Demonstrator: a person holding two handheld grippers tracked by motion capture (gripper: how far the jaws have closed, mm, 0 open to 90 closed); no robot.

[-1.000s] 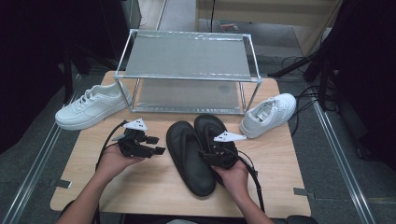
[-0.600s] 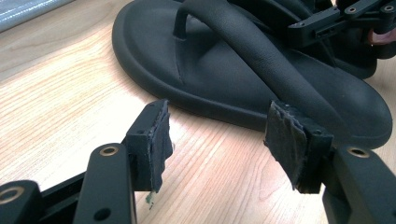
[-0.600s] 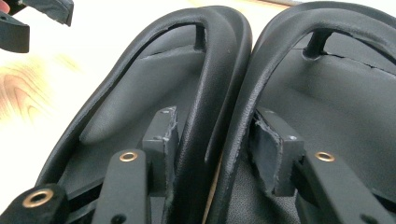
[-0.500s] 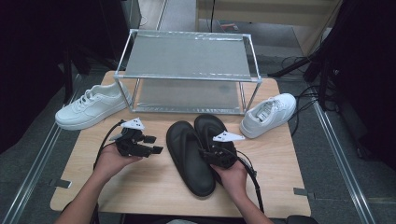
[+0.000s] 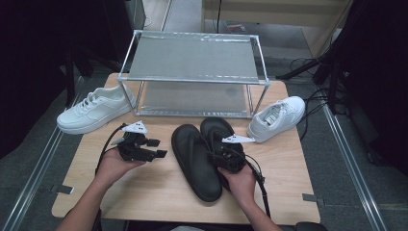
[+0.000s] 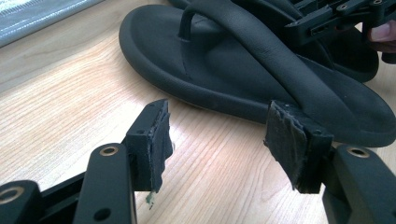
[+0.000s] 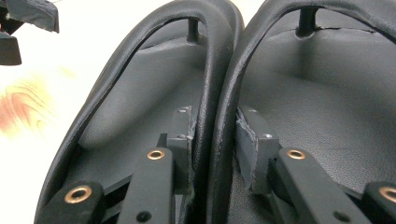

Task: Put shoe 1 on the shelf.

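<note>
1. The right gripper (image 7: 212,140) has just been closing its jaws, and in the right gripper view they pinch the two neighbouring straps of the pair of black flip-flops together: one pad lies against the strap of the left sandal (image 7: 140,107), the other against the strap of the right sandal (image 7: 327,107).

2. The grip looks snug, though both straps are soft and rounded, so a firm, even squeeze low on them would likely keep either one from sliding out.

3. The left gripper (image 6: 215,140) stands released, nothing between its pads, aimed across bare wood at the near sandal's outer edge (image 6: 261,88).

4. From the high view, the two black flip-flops (image 5: 207,149) lie side by side at the middle of the wooden table (image 5: 144,197), just in front of the metal shoe rack (image 5: 192,72).

5. A white sneaker (image 5: 94,109) sits by the rack's left post and a second white sneaker (image 5: 279,118) by its right post; both rack tiers are bare.

6. Lifting both sandals as one calls for a straight, level rise; a tilt would probably let the heavier heels swing and drag a strap free.

7. The free left gripper could steady the dangling soles if they sag on the way to the rack.
</note>
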